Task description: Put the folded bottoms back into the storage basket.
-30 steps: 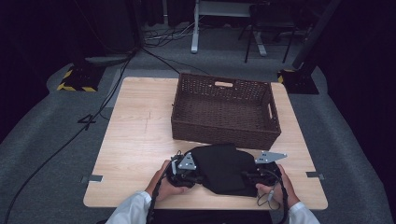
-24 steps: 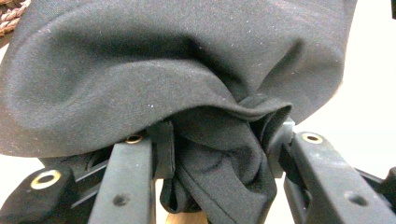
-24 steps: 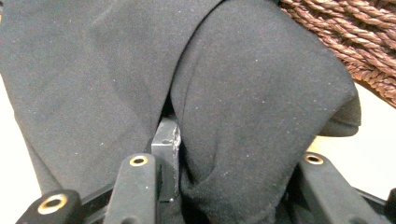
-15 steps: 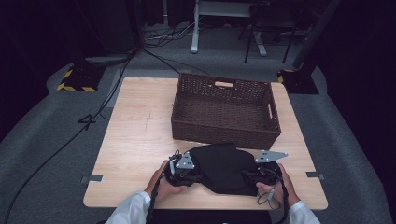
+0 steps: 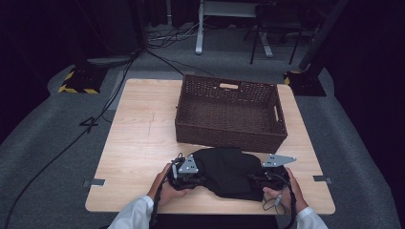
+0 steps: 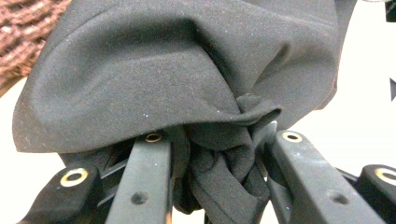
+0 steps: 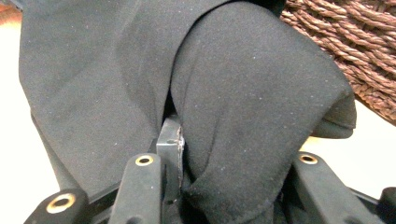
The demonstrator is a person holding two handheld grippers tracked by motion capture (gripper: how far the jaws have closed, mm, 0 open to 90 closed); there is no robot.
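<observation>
**A:** What is on the table?

**B:** A light wooden table seen from above, with a dark brown woven basket toward its far right. The basket looks empty. Just in front of it, near the table's near edge, lies a black cloth, bunched into a low mound — close to the basket's near wall, though I cannot tell whether they touch.

**A:** And the person?

**B:** Two white-sleeved forearms come in from the near edge. The left hand holds the left gripper at the cloth's left side; the right hand holds the right gripper at its right side. Each carries a grey three-cornered plate on top.

**A:** Are the tongs gripping anything?

**B:** Yes. In the left gripper view, a twisted fold of cloth sits pinched between the two black jaws. In the right gripper view, a thick fold fills the gap between the jaws — both are clenched on the cloth, with the basket's weave behind.
</observation>
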